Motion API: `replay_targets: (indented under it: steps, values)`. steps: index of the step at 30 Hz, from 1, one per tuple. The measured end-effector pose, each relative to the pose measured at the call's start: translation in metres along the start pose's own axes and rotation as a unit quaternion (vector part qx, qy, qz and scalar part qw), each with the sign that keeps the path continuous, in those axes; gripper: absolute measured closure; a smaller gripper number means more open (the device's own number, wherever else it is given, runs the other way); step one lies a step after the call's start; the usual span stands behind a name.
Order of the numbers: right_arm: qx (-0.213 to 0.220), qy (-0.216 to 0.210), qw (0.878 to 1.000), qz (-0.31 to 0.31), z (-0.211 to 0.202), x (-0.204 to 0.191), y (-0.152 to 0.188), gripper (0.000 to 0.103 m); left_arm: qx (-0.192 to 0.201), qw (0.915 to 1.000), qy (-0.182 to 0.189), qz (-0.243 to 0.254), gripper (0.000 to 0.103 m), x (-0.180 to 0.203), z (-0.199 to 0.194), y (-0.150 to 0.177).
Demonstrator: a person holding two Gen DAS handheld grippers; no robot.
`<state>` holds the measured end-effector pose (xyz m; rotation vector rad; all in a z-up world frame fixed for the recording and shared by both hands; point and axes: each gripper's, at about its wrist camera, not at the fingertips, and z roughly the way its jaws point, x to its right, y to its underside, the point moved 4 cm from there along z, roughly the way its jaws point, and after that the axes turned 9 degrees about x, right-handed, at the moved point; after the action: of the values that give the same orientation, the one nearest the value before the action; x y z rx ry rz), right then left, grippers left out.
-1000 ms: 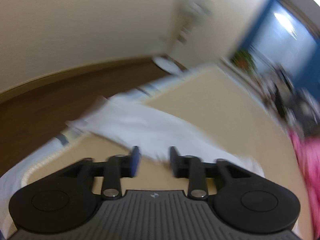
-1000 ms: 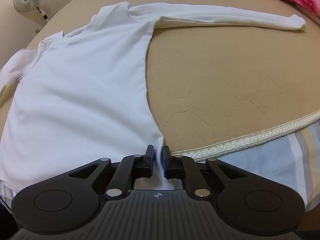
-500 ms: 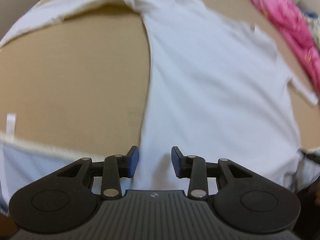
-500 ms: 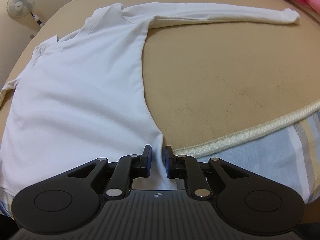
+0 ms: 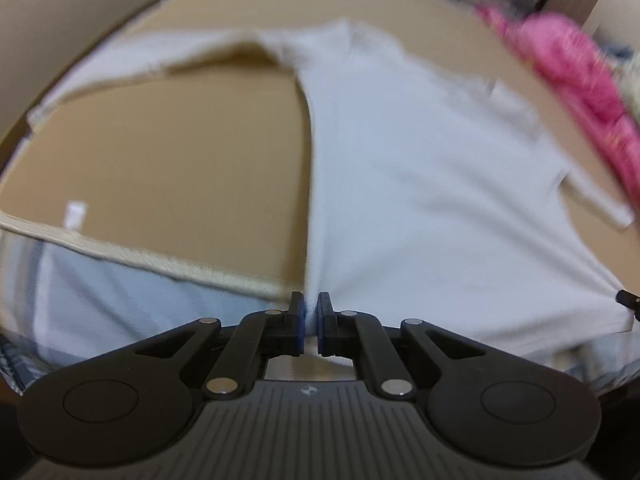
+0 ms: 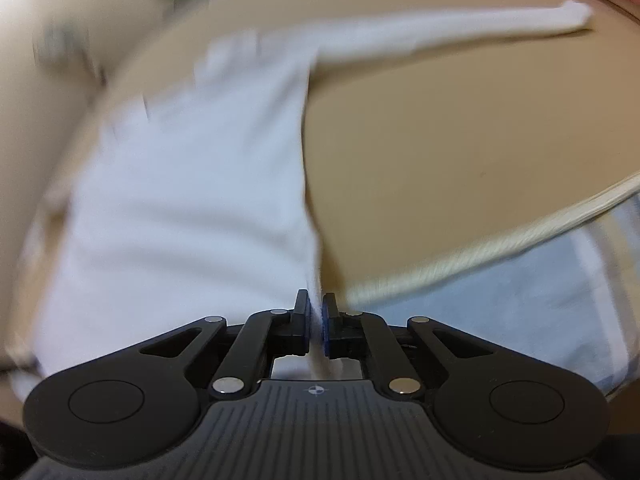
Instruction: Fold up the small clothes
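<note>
A white long-sleeved shirt (image 5: 420, 168) lies spread flat on a tan quilted mat (image 5: 180, 168). My left gripper (image 5: 310, 318) is shut on the shirt's bottom hem at its left corner. My right gripper (image 6: 316, 320) is shut on the hem at the shirt's (image 6: 192, 200) right corner, the cloth pinched between the pads. One sleeve (image 6: 460, 28) stretches out to the right across the mat (image 6: 460, 160). The other sleeve (image 5: 160, 60) runs out to the left. Both views are motion-blurred.
The mat's cream braided edge (image 5: 160, 258) runs along the near side over striped pale-blue bedding (image 6: 520, 312). Pink fabric (image 5: 580, 80) lies at the far right of the mat. A small white tag (image 5: 75, 213) sits on the mat at left.
My left gripper swung down from facing the room to the shirt's hem and closed on its left corner. My right gripper stayed shut on the right corner and the view has shifted, blurred.
</note>
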<state>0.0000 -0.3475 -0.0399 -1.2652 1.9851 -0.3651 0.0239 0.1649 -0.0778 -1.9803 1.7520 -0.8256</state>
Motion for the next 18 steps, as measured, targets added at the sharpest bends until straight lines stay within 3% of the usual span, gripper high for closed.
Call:
replay_targets:
  steps: [3,5,7,8,10,12,13,15,17,18]
  values:
    - [0.048,-0.065,0.992,0.096,-0.043,0.018,-0.023,0.099,0.028,0.9993,0.005,-0.023,0.097,-0.004,-0.03,-0.012]
    - [0.063,-0.06,0.992,0.092,-0.06,0.022,-0.03,0.099,0.016,0.9992,-0.002,-0.037,0.096,-0.015,-0.032,-0.01]
    - [0.03,-0.051,0.995,0.081,-0.058,0.022,-0.024,0.098,-0.018,0.9992,-0.023,-0.028,0.094,-0.012,-0.017,-0.003]
    - [0.009,-0.037,0.997,0.063,-0.051,0.022,-0.019,0.097,-0.026,0.9989,-0.032,-0.02,0.094,-0.013,-0.011,-0.003]
    - [-0.012,0.036,0.999,-0.003,-0.035,0.021,-0.008,0.094,-0.024,0.9986,-0.047,-0.009,0.094,-0.012,-0.003,-0.005]
    - [-0.004,0.09,0.995,-0.042,-0.025,0.022,-0.002,0.092,-0.01,0.9995,-0.03,0.004,0.09,-0.002,-0.001,-0.012]
    - [0.003,0.088,0.995,-0.044,-0.023,0.02,-0.002,0.092,-0.005,0.9997,-0.02,0.014,0.088,0.002,-0.003,-0.017]
    - [0.024,0.041,0.998,-0.046,-0.021,0.008,-0.007,0.086,0.009,0.9991,-0.011,0.041,0.088,0.02,0.005,-0.03]
    - [0.046,0.008,0.997,-0.057,-0.015,-0.007,-0.013,0.066,0.028,0.9974,-0.002,0.067,0.085,0.043,0.016,-0.043]
    - [0.053,0.001,0.997,-0.063,-0.01,-0.013,-0.015,0.065,0.034,0.9967,0.004,0.074,0.083,0.049,0.021,-0.053]
